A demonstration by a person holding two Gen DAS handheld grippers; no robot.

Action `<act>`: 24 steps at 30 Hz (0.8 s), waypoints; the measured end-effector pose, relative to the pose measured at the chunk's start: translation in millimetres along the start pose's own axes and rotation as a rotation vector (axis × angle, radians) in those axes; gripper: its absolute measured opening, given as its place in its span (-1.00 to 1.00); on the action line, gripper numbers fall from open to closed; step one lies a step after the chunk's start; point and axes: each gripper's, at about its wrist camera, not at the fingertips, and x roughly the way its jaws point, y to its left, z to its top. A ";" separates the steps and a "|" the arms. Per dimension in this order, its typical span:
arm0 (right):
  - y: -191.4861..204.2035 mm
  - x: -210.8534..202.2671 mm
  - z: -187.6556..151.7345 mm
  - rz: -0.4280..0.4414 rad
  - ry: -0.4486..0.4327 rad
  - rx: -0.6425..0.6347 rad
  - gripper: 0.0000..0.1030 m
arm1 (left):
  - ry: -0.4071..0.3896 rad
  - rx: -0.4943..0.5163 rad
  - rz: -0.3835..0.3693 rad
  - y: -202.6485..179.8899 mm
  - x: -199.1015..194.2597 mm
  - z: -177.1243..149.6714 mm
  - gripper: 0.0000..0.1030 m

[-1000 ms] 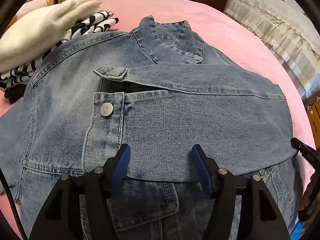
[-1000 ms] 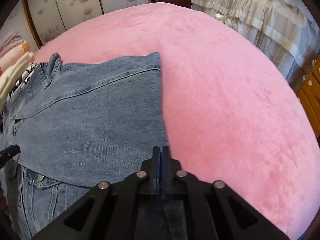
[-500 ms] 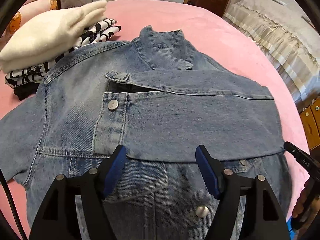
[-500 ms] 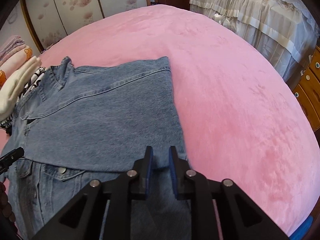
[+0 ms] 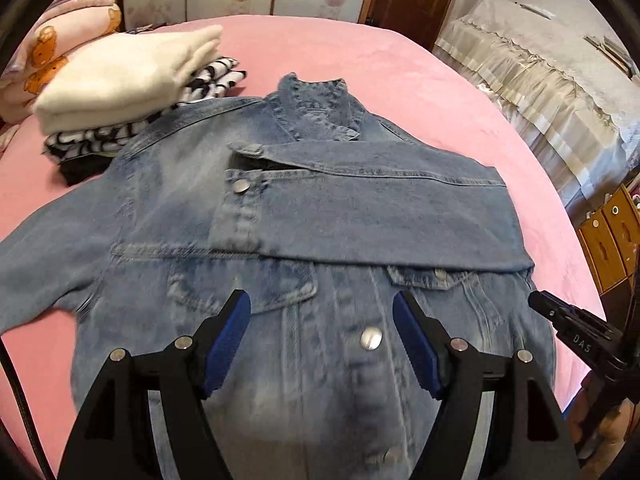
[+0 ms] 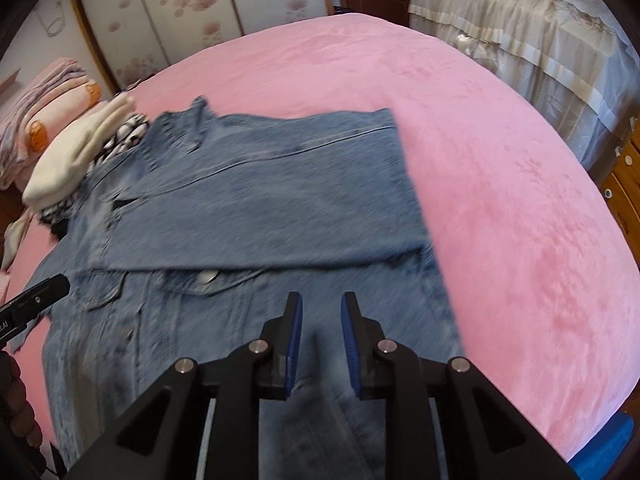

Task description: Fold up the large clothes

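Denim jacket (image 5: 304, 216) lies front-up on the pink bed (image 6: 500, 200), collar at the far end, with one sleeve (image 5: 360, 208) folded flat across its chest. At far left I note a stack of folded clothes (image 5: 120, 80), cream on top, touching the jacket's shoulder. My left gripper (image 5: 322, 340) hovers above the button placket, jaws spread wide and holding nothing. My right gripper (image 6: 320, 340) hangs above the jacket's lower right part, jaws parted by a narrow gap, also holding nothing.
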 end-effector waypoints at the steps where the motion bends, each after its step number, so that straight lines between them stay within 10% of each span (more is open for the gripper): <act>1: 3.9 -2.5 -2.9 0.006 0.002 -0.008 -0.62 | -0.001 -0.005 0.001 3.0 -6.8 -4.8 0.40; 17: 142.9 -37.5 -28.5 0.156 -0.003 -0.234 -0.44 | 0.011 -0.138 0.052 121.2 -91.6 -65.1 0.40; 24: 227.5 -47.9 -23.3 0.216 -0.031 -0.394 -0.43 | -0.037 -0.352 0.032 215.5 -105.0 -69.4 0.41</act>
